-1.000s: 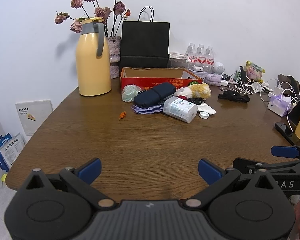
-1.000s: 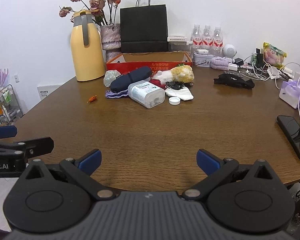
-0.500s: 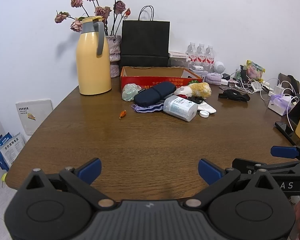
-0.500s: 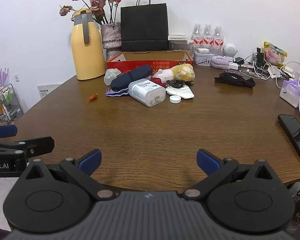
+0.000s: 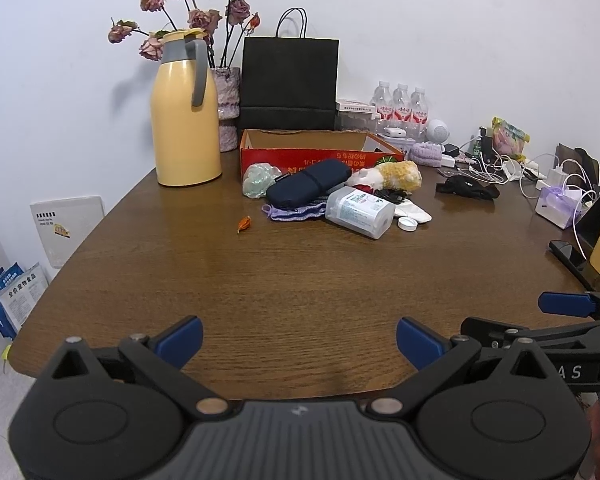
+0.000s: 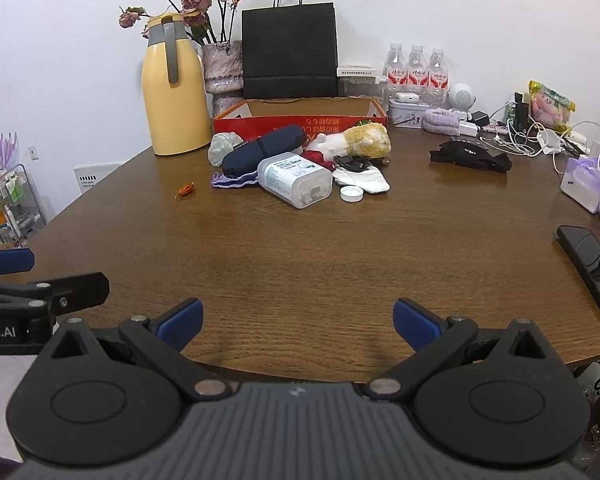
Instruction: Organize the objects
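I hold both the left gripper (image 5: 299, 336) and the right gripper (image 6: 298, 320) at the near table edge, jaws wide apart and empty. The clutter, a plastic jar (image 6: 295, 179), dark pouch (image 6: 263, 150) and plush toy (image 6: 356, 139), lies well ahead beside the red box (image 6: 300, 119). I judge nothing is sorted yet; next I must reach forward.

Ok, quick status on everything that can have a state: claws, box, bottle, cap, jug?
Left claw: open, empty.
Right claw: open, empty.
Red cardboard box: open on top.
Clear plastic bottle: lying on its side, uncapped.
White cap: off, flat on the table.
Yellow jug: upright, lid on.
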`<action>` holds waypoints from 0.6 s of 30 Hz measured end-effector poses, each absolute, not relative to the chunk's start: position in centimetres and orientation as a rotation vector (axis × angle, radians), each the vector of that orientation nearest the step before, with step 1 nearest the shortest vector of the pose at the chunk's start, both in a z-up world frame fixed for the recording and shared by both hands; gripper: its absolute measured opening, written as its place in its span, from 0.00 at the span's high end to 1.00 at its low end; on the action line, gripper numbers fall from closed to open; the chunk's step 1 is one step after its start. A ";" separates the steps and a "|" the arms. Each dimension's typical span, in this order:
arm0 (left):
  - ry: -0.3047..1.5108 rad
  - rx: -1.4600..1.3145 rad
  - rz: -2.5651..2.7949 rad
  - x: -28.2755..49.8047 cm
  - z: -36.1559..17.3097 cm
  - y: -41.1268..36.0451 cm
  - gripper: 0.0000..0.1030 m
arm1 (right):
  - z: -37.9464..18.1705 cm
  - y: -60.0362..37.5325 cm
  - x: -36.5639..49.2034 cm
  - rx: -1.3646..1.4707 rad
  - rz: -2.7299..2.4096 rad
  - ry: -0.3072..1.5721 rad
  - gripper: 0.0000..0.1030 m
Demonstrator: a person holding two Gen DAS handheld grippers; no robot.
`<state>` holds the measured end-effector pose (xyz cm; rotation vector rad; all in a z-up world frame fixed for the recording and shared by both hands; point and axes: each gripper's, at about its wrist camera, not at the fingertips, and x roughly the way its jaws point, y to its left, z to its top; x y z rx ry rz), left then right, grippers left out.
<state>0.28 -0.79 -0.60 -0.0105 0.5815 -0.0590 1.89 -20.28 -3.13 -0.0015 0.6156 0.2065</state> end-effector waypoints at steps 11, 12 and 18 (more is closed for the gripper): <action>0.585 -0.012 -0.060 0.2 -0.8 -0.8 0.00 | -3.2 -20.1 1.9 -0.003 0.210 0.619 0.00; 0.585 -0.012 -0.059 0.3 -0.7 -0.8 0.00 | -3.2 -20.1 1.9 -0.003 0.210 0.619 0.00; 0.590 -0.014 -0.059 0.2 -0.7 -0.7 0.00 | -3.2 -20.0 1.9 -0.003 0.212 0.620 0.00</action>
